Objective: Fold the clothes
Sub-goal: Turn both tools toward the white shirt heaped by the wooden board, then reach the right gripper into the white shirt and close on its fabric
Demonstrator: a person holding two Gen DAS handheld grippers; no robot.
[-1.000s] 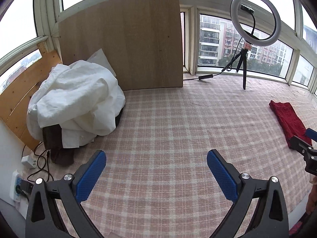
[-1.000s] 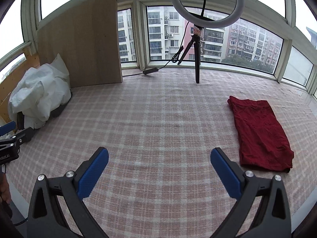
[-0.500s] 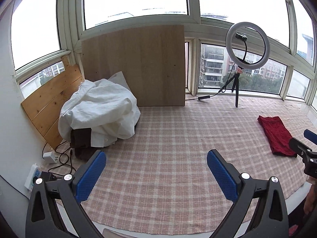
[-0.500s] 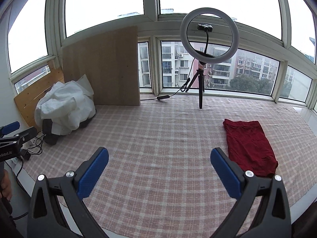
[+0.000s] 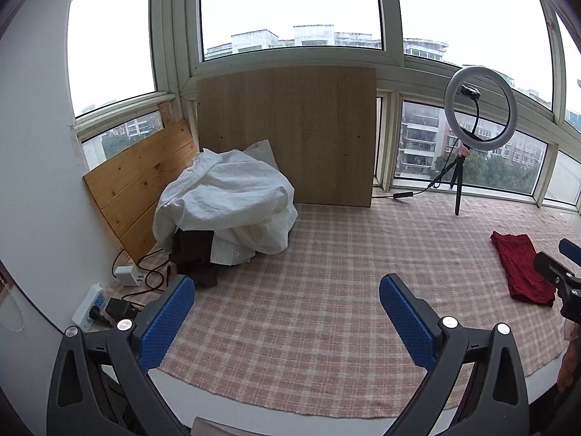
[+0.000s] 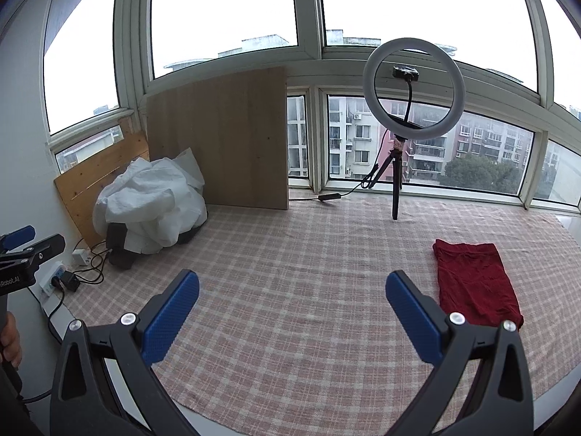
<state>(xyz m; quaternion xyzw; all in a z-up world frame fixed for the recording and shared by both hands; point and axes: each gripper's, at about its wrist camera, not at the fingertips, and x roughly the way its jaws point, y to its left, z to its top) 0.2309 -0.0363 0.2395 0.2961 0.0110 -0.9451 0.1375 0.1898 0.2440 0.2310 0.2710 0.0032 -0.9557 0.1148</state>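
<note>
both grippers are hanging spread and empty above the pink plaid cloth surface (image 6: 290,272): left gripper (image 5: 287,312), right gripper (image 6: 292,307). the folded dark red garment (image 6: 475,283) is lying flat at the right side. looks like between-items: next move is likely reaching toward the crumpled white fabric heap (image 5: 225,207) at far left.

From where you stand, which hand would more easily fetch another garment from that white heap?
Probably the left gripper: the white heap lies on its side, nearer. The right gripper sits beside the folded red garment. Both are open, empty.
</note>
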